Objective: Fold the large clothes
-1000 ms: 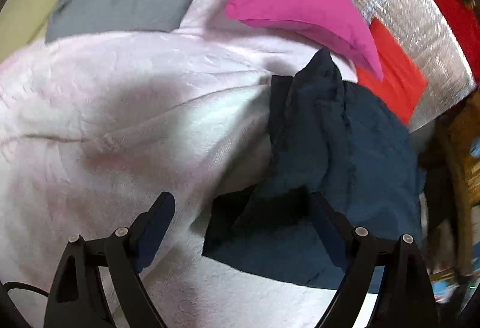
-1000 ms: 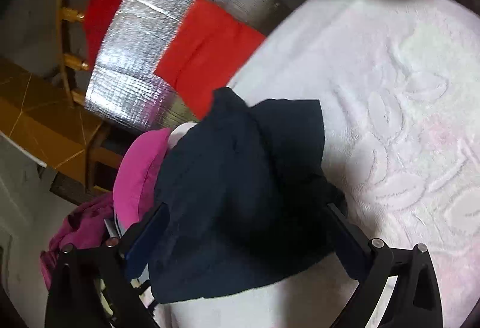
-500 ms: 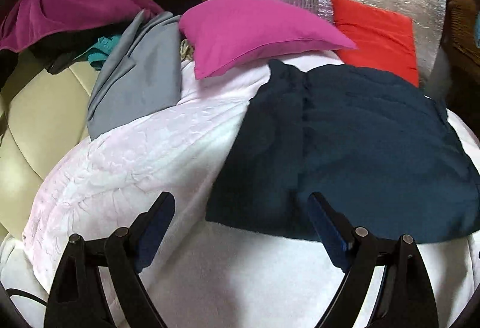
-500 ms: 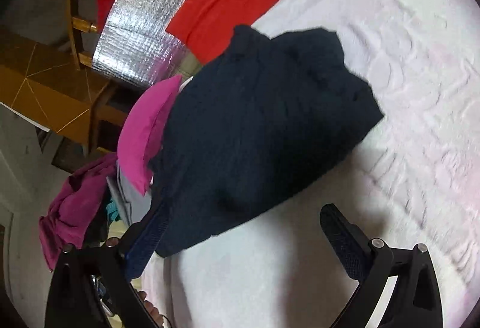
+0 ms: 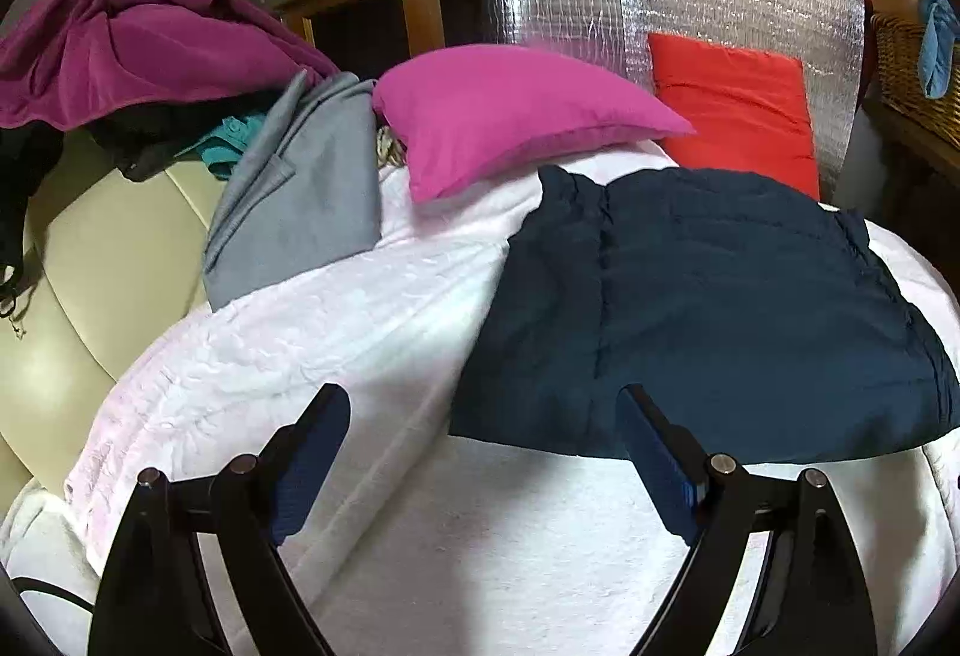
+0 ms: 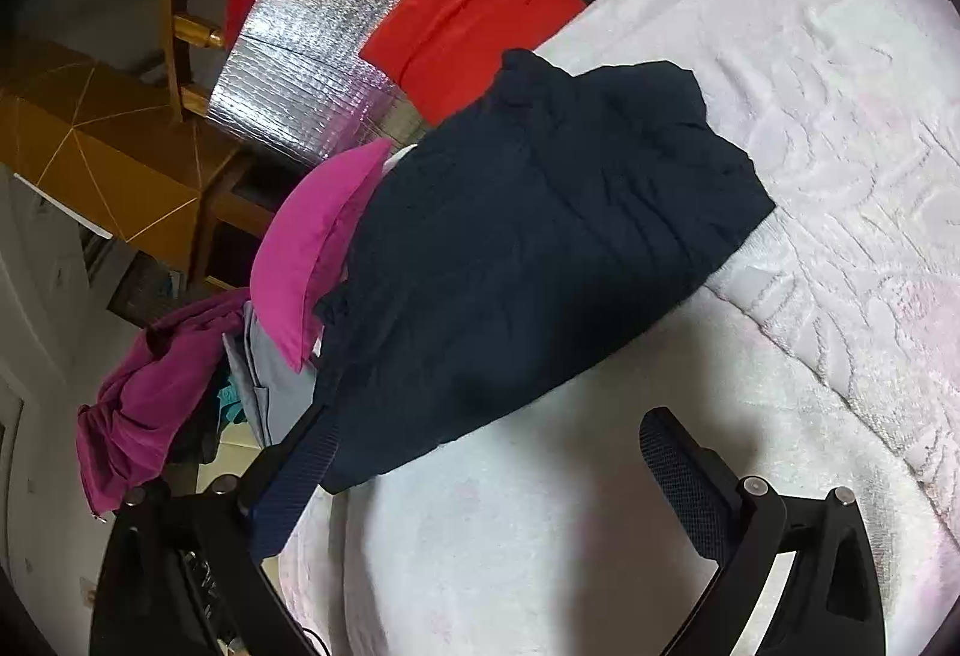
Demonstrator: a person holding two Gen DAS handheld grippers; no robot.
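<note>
Navy garment [image 5: 708, 308] folded, far edge hiding blanket [image 5: 372, 332]

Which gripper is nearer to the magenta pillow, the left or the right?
Likely the left. The left gripper faces the magenta pillow across bare blanket, while the right gripper has the dark blue garment between itself and the pillow.

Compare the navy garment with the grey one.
The navy garment is folded into a compact rectangle lying flat on the white blanket; the grey garment lies long and loose, draped off the blanket's edge. The navy garment sits before the red cushion, the grey beside the pink pillow. Neither is gripped.
</note>
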